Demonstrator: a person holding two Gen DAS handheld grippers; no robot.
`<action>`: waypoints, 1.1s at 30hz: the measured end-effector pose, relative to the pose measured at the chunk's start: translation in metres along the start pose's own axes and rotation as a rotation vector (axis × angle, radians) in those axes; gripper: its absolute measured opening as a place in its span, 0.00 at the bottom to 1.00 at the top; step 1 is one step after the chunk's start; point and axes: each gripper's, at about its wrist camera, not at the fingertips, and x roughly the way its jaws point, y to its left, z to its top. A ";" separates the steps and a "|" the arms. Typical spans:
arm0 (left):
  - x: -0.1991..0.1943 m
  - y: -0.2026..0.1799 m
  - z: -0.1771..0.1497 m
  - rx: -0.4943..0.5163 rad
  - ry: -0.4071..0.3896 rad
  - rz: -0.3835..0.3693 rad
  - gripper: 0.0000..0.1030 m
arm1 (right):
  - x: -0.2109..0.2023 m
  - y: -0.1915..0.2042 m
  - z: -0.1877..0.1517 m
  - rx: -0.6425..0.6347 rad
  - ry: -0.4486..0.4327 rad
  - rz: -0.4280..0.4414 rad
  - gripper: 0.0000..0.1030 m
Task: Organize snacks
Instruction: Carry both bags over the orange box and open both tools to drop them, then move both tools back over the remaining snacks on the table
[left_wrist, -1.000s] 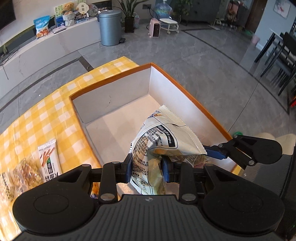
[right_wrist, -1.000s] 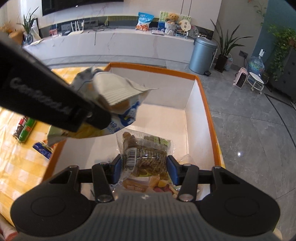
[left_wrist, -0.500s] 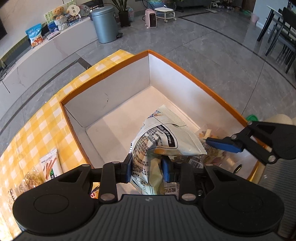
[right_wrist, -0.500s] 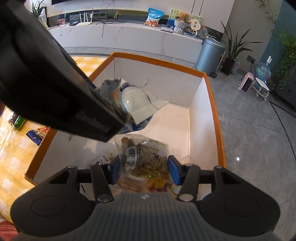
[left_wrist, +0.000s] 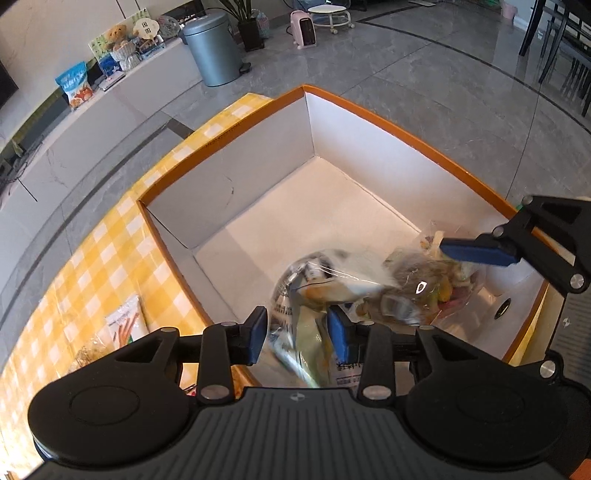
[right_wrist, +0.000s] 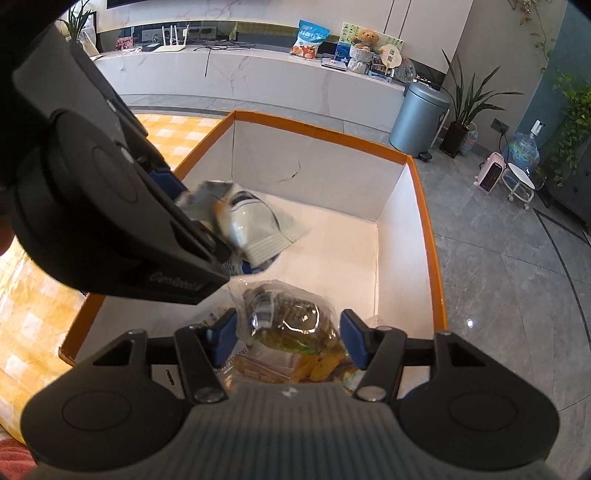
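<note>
Both tools are over the orange-rimmed box (left_wrist: 373, 110), each mid-release. The left tool (left_wrist: 297, 338) has just been opening its jaws: the white snack bag (left_wrist: 314, 291) sits between the pads but is motion-blurred and looks free of them, dropping toward the box floor at lower centre of the left view. The right tool (right_wrist: 288, 338) has also just been opening; the clear bag of mixed snacks (right_wrist: 291, 325) lies between its pads with visible gaps on both sides, so nothing is gripped.

Risks:
- The white bag may tip onto the clear bag instead of the bare floor, since the two are nearly touching (a messy stack, not a loss).
- The two tools are close together; pulling either one out carelessly could clip the other or drag a bag's edge up with a pad.
- More packets remain on the yellow checked desk (left_wrist: 110, 236), left of the box, so this is not the last drop.

View differences: only the left view shows the leftover packets (left_wrist: 123, 325) at lower left. Only the right view shows the white bag's far end (right_wrist: 258, 229) sticking out past the left tool's body at centre left, and the clearance around the clear bag.
</note>
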 end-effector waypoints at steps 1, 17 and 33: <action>-0.001 0.001 0.000 -0.003 -0.002 0.003 0.46 | -0.001 0.000 0.000 -0.002 -0.003 0.001 0.63; -0.059 0.015 -0.029 -0.089 -0.162 0.002 0.58 | -0.030 0.013 -0.002 0.063 -0.057 -0.071 0.74; -0.129 0.072 -0.123 -0.395 -0.295 0.042 0.58 | -0.092 0.061 -0.015 0.294 -0.245 -0.012 0.73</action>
